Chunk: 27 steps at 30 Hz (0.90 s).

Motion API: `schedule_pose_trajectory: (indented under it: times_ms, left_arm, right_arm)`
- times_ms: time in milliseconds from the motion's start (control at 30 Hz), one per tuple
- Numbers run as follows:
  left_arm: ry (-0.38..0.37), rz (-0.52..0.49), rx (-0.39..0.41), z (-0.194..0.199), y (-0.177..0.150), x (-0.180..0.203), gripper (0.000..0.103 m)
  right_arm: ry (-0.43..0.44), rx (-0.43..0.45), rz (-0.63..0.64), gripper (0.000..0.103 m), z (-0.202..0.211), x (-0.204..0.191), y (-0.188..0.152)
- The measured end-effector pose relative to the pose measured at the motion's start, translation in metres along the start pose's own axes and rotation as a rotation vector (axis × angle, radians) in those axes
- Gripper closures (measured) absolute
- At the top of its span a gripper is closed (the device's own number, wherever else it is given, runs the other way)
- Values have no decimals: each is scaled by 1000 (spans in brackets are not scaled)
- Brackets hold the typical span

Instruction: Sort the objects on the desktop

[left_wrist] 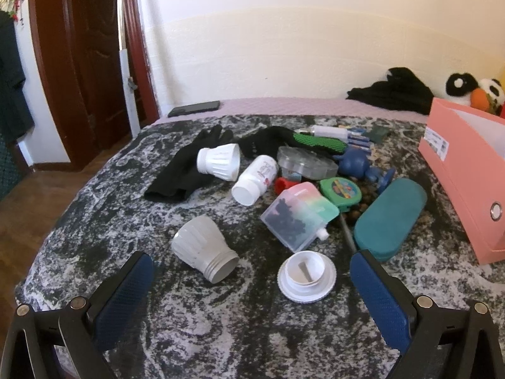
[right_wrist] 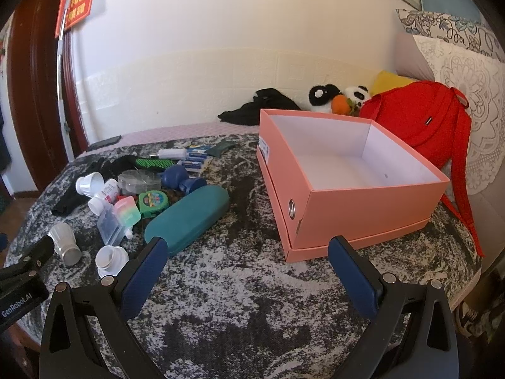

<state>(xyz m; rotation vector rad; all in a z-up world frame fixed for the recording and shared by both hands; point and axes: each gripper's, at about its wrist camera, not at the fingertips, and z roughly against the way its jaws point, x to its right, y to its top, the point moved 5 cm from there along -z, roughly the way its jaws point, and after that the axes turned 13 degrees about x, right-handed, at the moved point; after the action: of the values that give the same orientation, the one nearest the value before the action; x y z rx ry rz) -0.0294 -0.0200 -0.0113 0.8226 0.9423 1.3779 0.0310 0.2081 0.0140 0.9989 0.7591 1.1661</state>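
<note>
Left gripper (left_wrist: 252, 267): jaws wide, holding nothing, above the grey cup (left_wrist: 204, 253) and white lid (left_wrist: 306, 275).
Right gripper (right_wrist: 247, 254): spread apart, nothing held, between teal case (right_wrist: 187, 218) and pink box (right_wrist: 372, 208).
Right view only: box interior bare; red bag (right_wrist: 419, 118) behind it.
Left view only: black glove (left_wrist: 186, 167) laid out flat.

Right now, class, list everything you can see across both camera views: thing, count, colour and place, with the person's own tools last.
Box: one, pink, open and empty, right of the clutter.
Glasses case: one, teal, nearest the box.
Ribbed cups: two, white, lying on their sides, left side.
Screw cap: one, white, near edge.
Pill bottle: one, white, lying down.
Pouch: one, clear with pastel top, middle.
Tape measure: one, green.
Gloves: black, far left.
Backpack: one, red, behind the box.
Plush toys: two, black-white, by the wall.
Left gripper: open.
Right gripper: open.
</note>
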Motion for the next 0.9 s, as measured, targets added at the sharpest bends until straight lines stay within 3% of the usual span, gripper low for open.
schedule_pose_trajectory:
  times_ms: [333,567,900]
  left_arm:
    - [70,28,-33,-9,-11,-36,0]
    - [150,75,-111,-25,-46,-84,0]
    - [181,127,-235,-69,-85,-114,0]
  right_arm:
    - [16,-43,-5,0,-13,-10,-10]
    - [41,-98,7,0,-42,-37,-23]
    - [325,-193,164,1,-74,-138,-78]
